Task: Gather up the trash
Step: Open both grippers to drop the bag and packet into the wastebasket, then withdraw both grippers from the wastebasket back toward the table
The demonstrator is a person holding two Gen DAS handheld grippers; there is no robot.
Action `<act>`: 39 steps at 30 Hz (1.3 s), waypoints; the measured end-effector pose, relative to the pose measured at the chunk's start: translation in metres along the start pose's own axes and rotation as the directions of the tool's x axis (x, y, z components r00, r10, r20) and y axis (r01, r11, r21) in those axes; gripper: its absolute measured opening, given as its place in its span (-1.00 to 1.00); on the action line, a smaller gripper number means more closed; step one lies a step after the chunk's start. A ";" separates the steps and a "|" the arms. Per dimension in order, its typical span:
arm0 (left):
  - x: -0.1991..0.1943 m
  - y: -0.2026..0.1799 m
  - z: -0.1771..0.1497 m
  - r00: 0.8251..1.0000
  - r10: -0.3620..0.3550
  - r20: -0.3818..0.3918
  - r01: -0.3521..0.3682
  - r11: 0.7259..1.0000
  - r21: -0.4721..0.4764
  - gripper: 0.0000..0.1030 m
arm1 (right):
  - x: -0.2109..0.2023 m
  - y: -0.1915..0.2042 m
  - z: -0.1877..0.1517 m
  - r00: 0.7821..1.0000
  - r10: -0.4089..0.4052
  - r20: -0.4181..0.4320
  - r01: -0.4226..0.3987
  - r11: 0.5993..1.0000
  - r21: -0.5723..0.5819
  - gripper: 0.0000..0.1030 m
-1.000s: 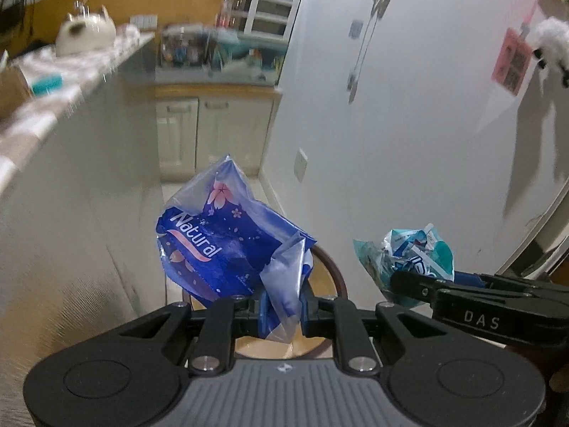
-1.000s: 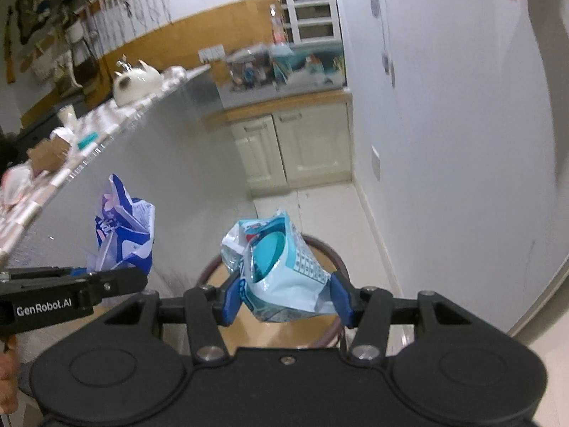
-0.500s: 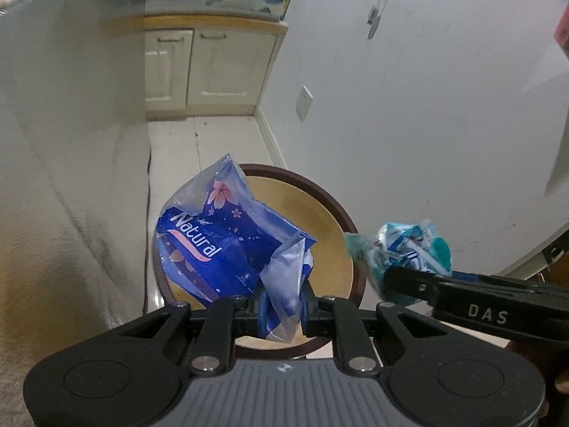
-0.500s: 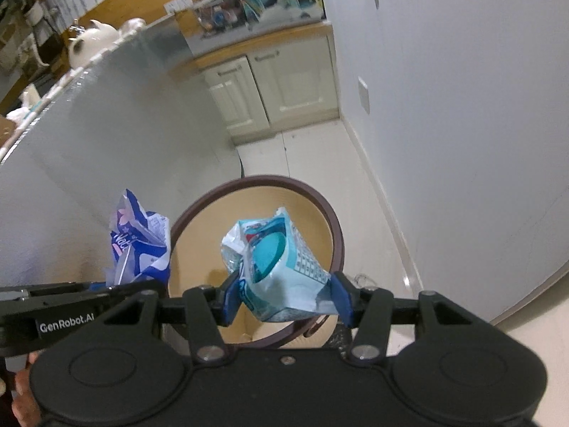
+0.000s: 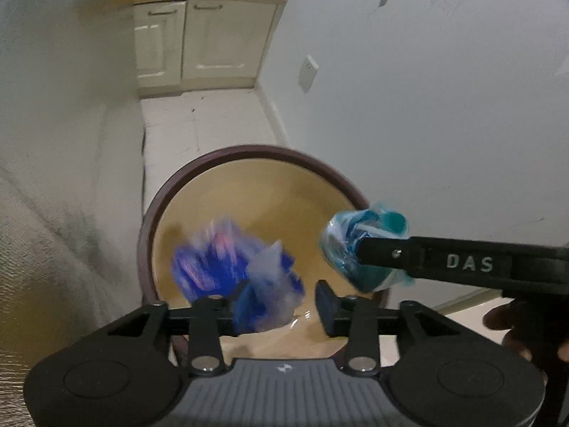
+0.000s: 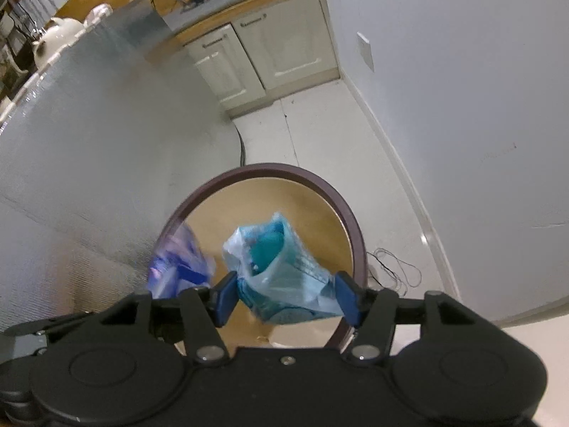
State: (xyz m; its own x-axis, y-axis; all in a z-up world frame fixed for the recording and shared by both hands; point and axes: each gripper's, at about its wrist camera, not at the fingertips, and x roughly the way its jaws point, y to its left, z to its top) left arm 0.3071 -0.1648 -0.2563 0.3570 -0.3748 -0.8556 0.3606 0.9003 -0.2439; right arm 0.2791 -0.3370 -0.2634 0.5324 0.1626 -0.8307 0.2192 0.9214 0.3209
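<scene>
White floor tiles [image 6: 320, 124] run between a pale wall [image 5: 444, 106] and a grey textured panel [image 6: 89, 142], with cream cabinets [image 6: 263, 49] at the far end. On the floor stands a round bin [image 5: 249, 151] with a dark brown rim and a tan interior; its mouth faces up toward both cameras.

Left gripper [image 5: 281, 300]: the jaws are opening. The blue wrapper [image 5: 231, 267] lies between them, blurred, against the left pad and clear of the right pad. It sits over the bin mouth, near the left rim. In the right wrist view the same wrapper appears as a blur at the bin's left edge.

Right gripper [image 6: 286, 297]: the jaws are opening. The teal packet [image 6: 281, 267] spans the gap between the two blue pads, over the middle of the bin mouth. Whether the pads press on it cannot be told for certain; it appears to touch both.

A dark hand [image 5: 526, 323] shows at the right edge of the left wrist view, behind the right gripper's finger marked DAS.
</scene>
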 end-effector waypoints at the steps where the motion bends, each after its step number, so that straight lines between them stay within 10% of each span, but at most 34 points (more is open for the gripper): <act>1: 0.001 0.001 0.000 1.000 0.008 -0.008 -0.008 1.000 0.000 -0.06 | 0.002 0.001 0.000 1.000 -0.004 -0.007 0.004 1.000 -0.005 0.26; 39: -0.005 0.019 -0.004 0.983 0.154 -0.099 -0.157 0.987 -0.025 0.72 | 0.000 0.006 -0.003 0.991 -0.109 -0.073 0.092 0.975 -0.202 0.89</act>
State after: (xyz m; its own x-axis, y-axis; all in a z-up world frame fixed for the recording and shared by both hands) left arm 0.3092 -0.1446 -0.2585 0.3214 -0.2078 -0.9239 0.2781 0.9533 -0.1176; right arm 0.2774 -0.3307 -0.2627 0.4438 0.0866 -0.8919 0.0979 0.9847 0.1444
